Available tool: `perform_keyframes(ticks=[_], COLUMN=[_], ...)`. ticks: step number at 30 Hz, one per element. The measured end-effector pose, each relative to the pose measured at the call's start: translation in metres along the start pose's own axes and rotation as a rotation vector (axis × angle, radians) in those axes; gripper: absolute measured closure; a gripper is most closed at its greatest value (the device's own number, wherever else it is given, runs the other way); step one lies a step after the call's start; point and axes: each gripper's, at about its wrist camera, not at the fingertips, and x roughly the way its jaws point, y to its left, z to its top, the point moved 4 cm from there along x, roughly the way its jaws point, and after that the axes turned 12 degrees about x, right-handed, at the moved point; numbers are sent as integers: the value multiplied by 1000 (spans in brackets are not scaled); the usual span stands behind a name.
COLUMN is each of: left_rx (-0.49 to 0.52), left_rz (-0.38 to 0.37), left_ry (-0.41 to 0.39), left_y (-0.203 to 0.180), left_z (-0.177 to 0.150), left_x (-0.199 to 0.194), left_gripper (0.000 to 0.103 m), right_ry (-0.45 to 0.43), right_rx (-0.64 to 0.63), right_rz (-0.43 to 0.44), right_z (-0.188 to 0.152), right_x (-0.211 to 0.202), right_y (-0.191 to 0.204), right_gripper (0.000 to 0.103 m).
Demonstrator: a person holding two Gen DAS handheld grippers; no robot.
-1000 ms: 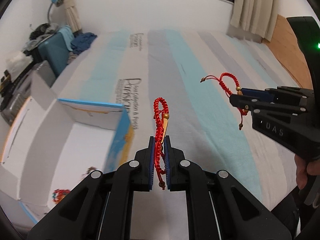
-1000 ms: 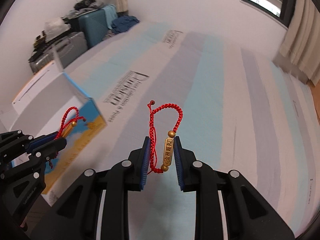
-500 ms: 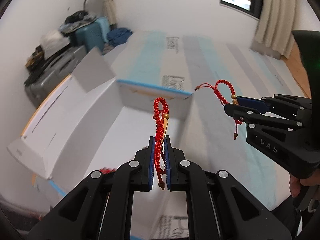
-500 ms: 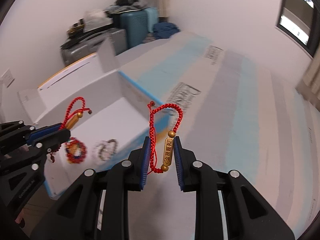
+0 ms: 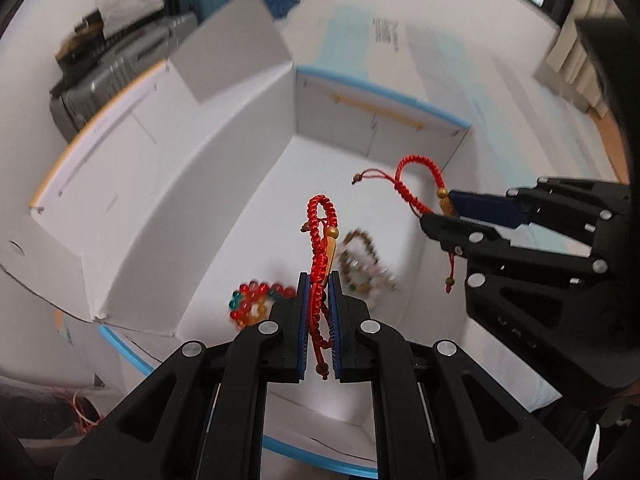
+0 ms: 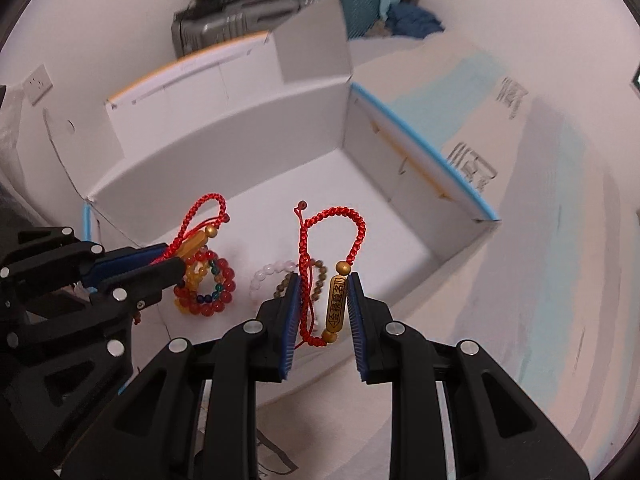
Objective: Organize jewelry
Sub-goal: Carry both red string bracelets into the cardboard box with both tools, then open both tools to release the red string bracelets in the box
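My left gripper [image 5: 319, 280] is shut on a red braided bracelet [image 5: 320, 232] with a gold charm. It also shows in the right wrist view [image 6: 170, 262]. My right gripper [image 6: 322, 280] is shut on a second red braided bracelet [image 6: 332, 216] with a gold tube charm [image 6: 335, 304]; it also shows in the left wrist view [image 5: 416, 196]. Both hang above an open white box [image 6: 224, 152]. On the box floor lie a red and amber bead bracelet [image 6: 208, 284] and a pale and brown bead bracelet [image 6: 276, 272].
The box stands on a striped white, blue and grey mattress [image 6: 560, 200]. Its lid flap [image 6: 312, 36] stands up at the back. Suitcases [image 6: 248, 12] and blue clothes [image 6: 412, 20] are piled against the wall beyond.
Both grippers have moved left from above the mattress to over the open box, each still holding its red bracelet. The bead bracelets on the box floor have come into view.
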Motion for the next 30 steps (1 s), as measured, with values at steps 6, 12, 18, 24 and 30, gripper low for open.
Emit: perform_keyframes(ticks=[6,12,18,24,30], left_rx=[-33,-44,-45,-50,-69], left_rz=[-40,-61,-22,-1,39], left_ry=[132,214,250,236,191], left_y=[15,22,32,33,33], left_z=[-13,-24,-26,-27,-31], left_x=[46,77,85,81,70], left_gripper=[95,95,95,88,59], right_ry=[135,198,213,187,159], right_rx=[-29,-59,-98,-90,-73], right_rz=[-2,-8,-28,-24,-29], right_z=[-3,-6,-6,-3,-2], right_x=[47,77,94,89,80], right_y=[8,16,24,25,20], right_gripper=[81,81,78,63,46])
